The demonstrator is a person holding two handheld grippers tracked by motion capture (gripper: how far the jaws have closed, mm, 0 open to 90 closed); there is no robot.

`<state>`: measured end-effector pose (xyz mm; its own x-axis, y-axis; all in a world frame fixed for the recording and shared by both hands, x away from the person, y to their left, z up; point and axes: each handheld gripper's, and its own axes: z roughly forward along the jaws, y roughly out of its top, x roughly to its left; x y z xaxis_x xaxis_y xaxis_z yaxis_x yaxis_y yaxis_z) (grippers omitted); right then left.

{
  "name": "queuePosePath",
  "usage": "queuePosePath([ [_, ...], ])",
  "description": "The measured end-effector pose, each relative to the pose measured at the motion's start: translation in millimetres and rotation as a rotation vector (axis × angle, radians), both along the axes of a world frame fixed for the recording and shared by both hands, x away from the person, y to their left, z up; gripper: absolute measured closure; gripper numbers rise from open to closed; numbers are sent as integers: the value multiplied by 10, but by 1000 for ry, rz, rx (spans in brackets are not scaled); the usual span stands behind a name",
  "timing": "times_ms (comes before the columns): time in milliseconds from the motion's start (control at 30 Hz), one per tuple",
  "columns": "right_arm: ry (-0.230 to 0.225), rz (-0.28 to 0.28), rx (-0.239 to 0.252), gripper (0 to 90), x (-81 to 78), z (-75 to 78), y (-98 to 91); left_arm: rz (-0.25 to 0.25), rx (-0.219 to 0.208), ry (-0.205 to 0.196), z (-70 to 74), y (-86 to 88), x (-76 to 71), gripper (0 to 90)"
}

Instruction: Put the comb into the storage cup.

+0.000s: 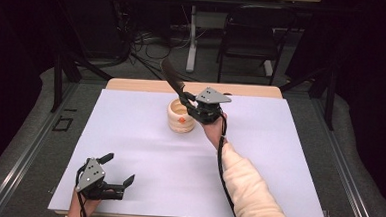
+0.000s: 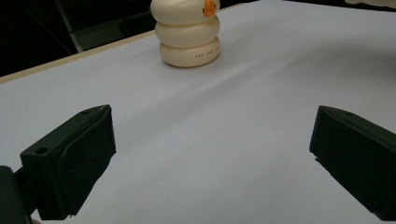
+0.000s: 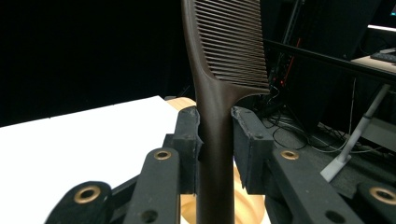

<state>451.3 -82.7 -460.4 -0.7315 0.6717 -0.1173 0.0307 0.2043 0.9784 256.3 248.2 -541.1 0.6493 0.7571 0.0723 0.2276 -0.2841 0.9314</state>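
A dark brown comb point(image 1: 171, 79) slants up and to the left over the back of the table, with my right gripper point(image 1: 190, 103) shut on its handle. In the right gripper view the comb point(image 3: 219, 60) rises between the two pads point(image 3: 189, 135), teeth facing right. Just below it stands a cream ribbed holder point(image 1: 181, 117) with an orange mark, and the same holder point(image 2: 189, 32) is ahead in the left gripper view. At the front left corner my left gripper point(image 1: 117, 169) rests low over the sheet, jaws wide open and nothing between them.
A white sheet point(image 1: 258, 157) covers the wooden table. Behind the table stand a black chair point(image 1: 249, 39), a desk leg point(image 1: 192, 38) and cables on the floor. Dark curtains close both sides.
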Motion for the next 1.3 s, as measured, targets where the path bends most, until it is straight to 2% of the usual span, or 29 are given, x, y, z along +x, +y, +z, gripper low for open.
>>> queuePosePath([
  [533, -35, -3, 37, 722, 208, -18, 154, -2, 2, 1, -4, 0, 7, 3],
  [833, -47, 9, 38, 722, 315, -52, 287, -5, -6, 6, -8, -1, 7, 3],
  [1033, -42, 11, 24, 722, 369, -118, 335, -5, -4, 6, -7, 1, 6, 3],
  [1167, -14, 8, 18, 722, 399, -182, 343, -6, -6, 5, -9, -1, 5, 3],
  [1300, -6, 11, 6, 721, 399, -205, 345, -5, -6, 8, -9, 0, 5, 3],
])
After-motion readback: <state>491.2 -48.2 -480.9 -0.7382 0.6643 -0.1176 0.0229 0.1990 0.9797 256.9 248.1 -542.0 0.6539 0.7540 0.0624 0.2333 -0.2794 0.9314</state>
